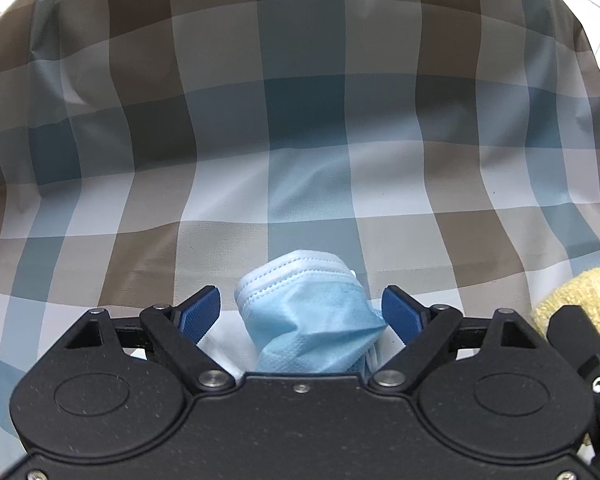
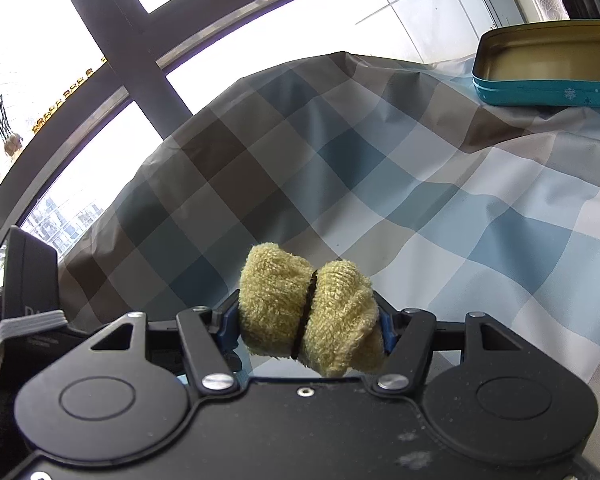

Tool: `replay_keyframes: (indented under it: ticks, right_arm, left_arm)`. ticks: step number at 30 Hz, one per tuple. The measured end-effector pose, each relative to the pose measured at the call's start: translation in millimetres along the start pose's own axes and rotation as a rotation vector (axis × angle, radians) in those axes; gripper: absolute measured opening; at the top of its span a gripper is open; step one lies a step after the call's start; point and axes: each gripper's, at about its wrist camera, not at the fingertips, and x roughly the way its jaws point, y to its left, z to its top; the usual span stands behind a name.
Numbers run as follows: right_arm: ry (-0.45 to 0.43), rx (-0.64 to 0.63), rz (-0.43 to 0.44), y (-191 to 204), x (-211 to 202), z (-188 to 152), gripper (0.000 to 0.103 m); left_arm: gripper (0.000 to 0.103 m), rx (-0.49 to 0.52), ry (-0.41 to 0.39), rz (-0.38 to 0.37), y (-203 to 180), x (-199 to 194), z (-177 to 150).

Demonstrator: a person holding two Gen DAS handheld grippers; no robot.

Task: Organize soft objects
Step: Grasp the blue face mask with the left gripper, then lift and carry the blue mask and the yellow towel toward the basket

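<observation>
The crumpled light-blue pleated face mask is lying on the checked tablecloth between the released left gripper's spread jaws. The right gripper is clenching a rolled yellow terry towel above that cloth.

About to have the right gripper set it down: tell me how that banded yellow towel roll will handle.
The yellow towel roll, clamped in the right gripper, bulges either side of its black band, so it is probably soft and squashy. Its terry nap likely resists slipping. Looks light; the roundish shape may roll slightly on the checked cloth.

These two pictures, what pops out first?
A crumpled light-blue paper face mask sits between the left gripper's open jaws, over the checked blue-and-brown tablecloth. The right gripper squeezes a fluffy yellow towel roll tied with a black band.
</observation>
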Motion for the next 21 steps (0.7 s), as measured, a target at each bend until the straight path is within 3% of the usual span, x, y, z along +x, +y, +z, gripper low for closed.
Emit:
replay_keyframes:
  ticks: [9,10,13,21]
  right_arm:
    - [-0.004,-0.004,-0.009,1,-1,-1,0.063]
    - [-0.004,-0.005,-0.009,1,-1,-1,0.063]
    - [-0.005,-0.005,-0.014,2,-1,0,0.063]
    - [-0.011,-0.018,-0.025,4,0,1,0.063]
  left_arm:
    - [0.084,0.054,0.01,0.013,-8,2,-2]
    - [0.081,0.066,0.017,0.021,-10,3,-3]
    - [0.054,0.084,0.039,0.005,-12,6,-5]
    - [0.053,0.063,-0.05,0.005,-2,-24,-1]
